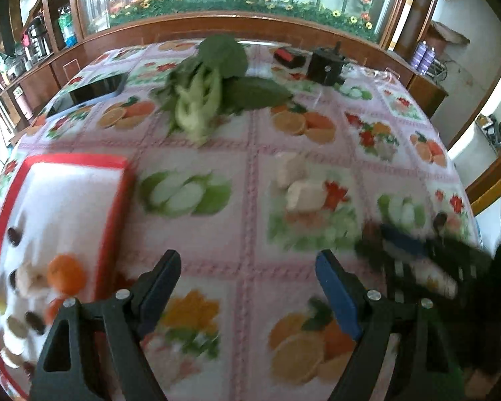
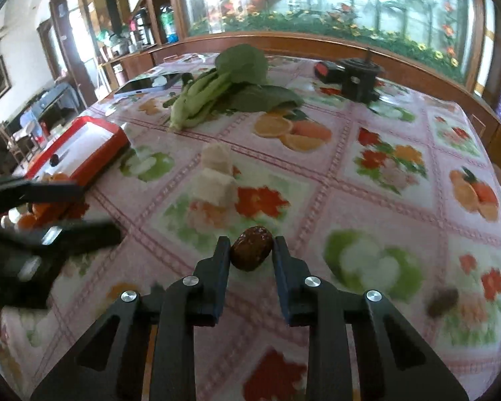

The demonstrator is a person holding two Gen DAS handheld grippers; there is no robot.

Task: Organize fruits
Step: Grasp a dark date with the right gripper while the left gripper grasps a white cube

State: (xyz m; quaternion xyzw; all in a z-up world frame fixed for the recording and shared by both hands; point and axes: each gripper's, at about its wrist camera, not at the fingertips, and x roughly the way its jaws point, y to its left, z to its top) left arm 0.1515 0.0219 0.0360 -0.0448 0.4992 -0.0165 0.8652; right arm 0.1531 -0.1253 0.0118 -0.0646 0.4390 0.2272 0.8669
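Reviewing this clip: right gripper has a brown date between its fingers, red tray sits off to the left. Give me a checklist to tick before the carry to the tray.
1. Date between the right gripper fingers: ok, both pads touch its sides.
2. Date lifted off the tablecloth: cannot tell.
3. Left gripper free: ok, open and holding nothing.
4. Room in the red tray: ok, white floor bare at the far end; fruit gathered at the near end.
5. Path to the tray: not ok, the left gripper lies between date and tray in the right wrist view.
6. Remaining fruit: another date lies on the cloth to the right.
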